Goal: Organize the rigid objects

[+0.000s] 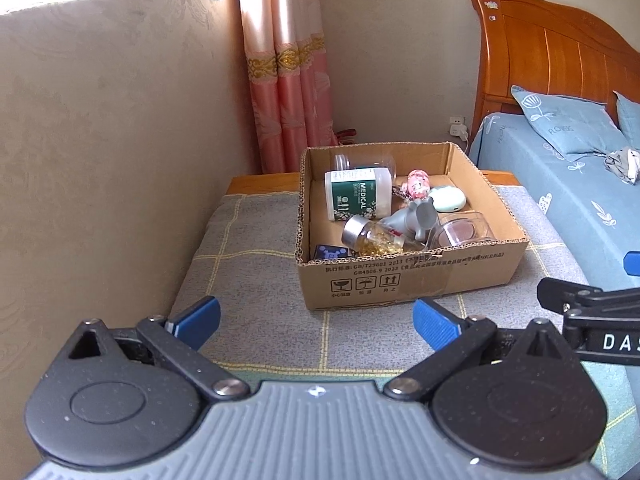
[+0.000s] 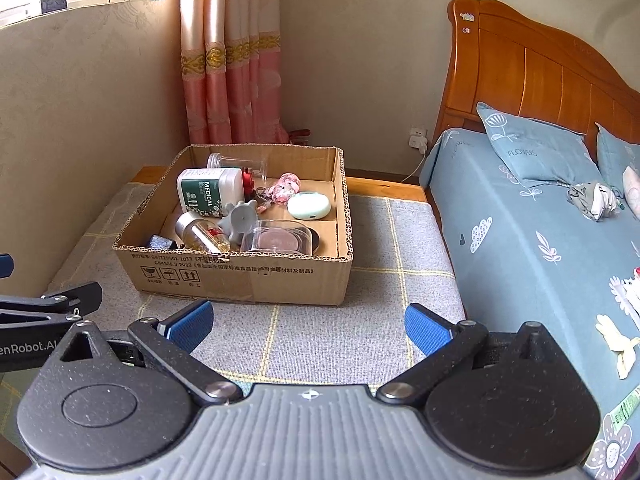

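A: Nearest first. Left gripper (image 1: 316,322) has its jaws spread wide, nothing between them. Right gripper (image 2: 308,326) the same: apart, empty. Both hover low over the mat (image 2: 320,332), side by side, aimed at the box (image 1: 404,272).

B: Where's the stuff?

A: All in the box, none visible on the mat. Jar (image 1: 374,238) with a metal cap lies on its side at the near wall, a dark card (image 1: 330,252) in the near-left corner, a clear tub (image 1: 460,232) near-right. Grey figure (image 1: 416,216) in the middle. Behind that the bottle (image 1: 356,194) on its side, a pink charm (image 1: 416,184), a mint case (image 1: 448,199), and a clear cup (image 1: 364,162) at the back wall.

B: Done or not?

A: Can't settle it. Fits items collected and grippers backed off, or a jumbled box waiting to be sorted. They're piled, several touching.

B: Clearance?

A: Open mat in front of the box and to both sides. Wall (image 1: 100,140) close on the left, bed (image 2: 540,220) edge tight on the right. Box walls are low, so top-down access looks easy; the near wall screens the jar and card from a flat approach.
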